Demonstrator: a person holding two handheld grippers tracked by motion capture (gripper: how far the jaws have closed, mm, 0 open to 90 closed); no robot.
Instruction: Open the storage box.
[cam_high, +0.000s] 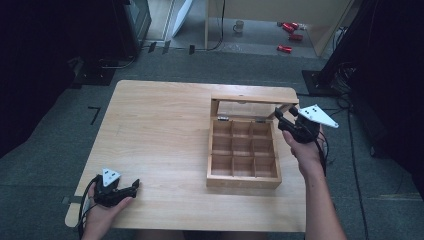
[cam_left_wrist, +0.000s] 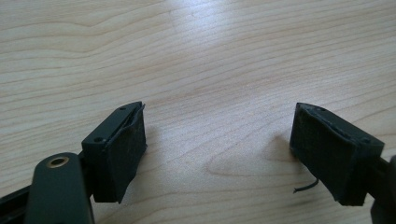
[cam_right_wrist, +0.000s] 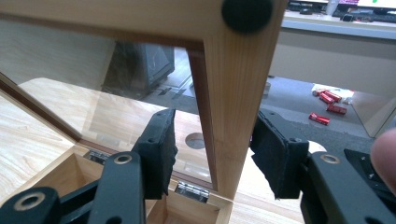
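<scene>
The right gripper (cam_high: 281, 119) is held up at the right rear corner of the wooden box (cam_high: 243, 155), the forearm coming in from 5 o'clock and the wrist bent so the jaws point toward 10 o'clock. In the right gripper view its jaws straddle the right side rail of the raised glass-paned lid (cam_right_wrist: 233, 88), one pad on each side of the wood; whether the pads press on it cannot be told. The left gripper (cam_high: 134, 187) lies low at the table's 7 o'clock corner, cradled in the left hand (cam_high: 102, 216), jaws pointing toward 3 o'clock and spread wide over bare wood with nothing between them.

The box sits right of centre on the light wooden table (cam_high: 160, 130), its nine compartments showing, the lid standing at its 12 o'clock edge. Grey carpet surrounds the table. Toward 12 o'clock lie red cans (cam_high: 289, 36) and a mug (cam_high: 239, 25) on the floor, with dark equipment at both sides.
</scene>
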